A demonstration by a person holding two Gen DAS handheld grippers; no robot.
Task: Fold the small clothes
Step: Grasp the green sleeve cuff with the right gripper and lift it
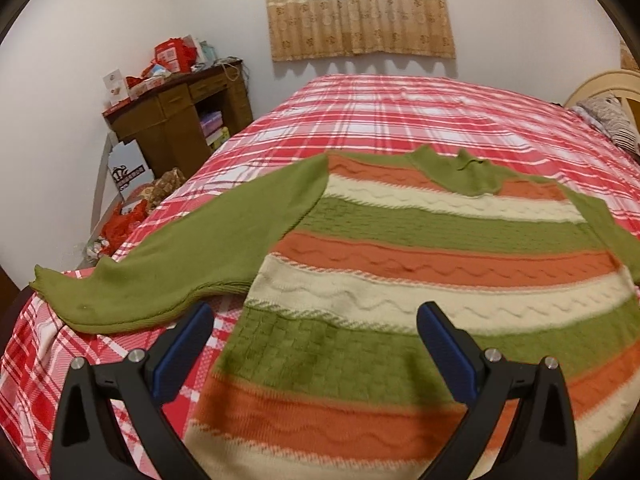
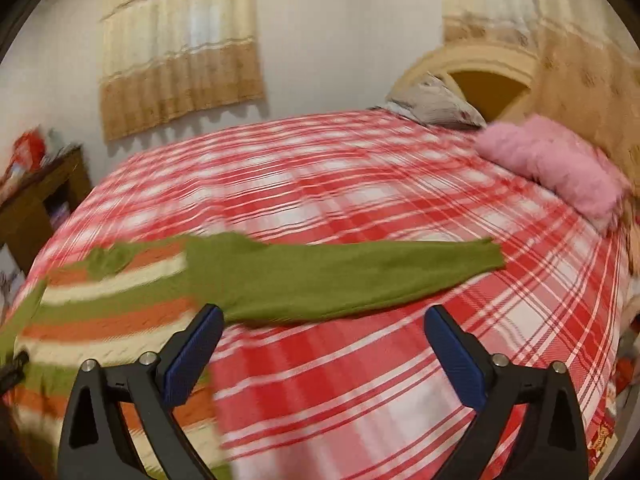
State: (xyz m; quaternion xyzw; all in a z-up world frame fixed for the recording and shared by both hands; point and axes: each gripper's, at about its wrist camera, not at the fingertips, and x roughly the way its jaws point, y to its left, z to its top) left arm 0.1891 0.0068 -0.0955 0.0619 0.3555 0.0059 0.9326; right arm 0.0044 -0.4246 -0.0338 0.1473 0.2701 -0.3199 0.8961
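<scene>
Two grippers, left (image 1: 314, 320) and right (image 2: 324, 324), jaws wide, empty, above striped sweater (image 1: 400, 264).

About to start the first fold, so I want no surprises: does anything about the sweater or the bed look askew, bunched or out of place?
Nothing stands out. The green, orange and cream striped knit sweater lies flat on the red-and-white plaid bedspread, both green sleeves spread outward. Only the collar is slightly rumpled. Neither open gripper holds any cloth.
</scene>
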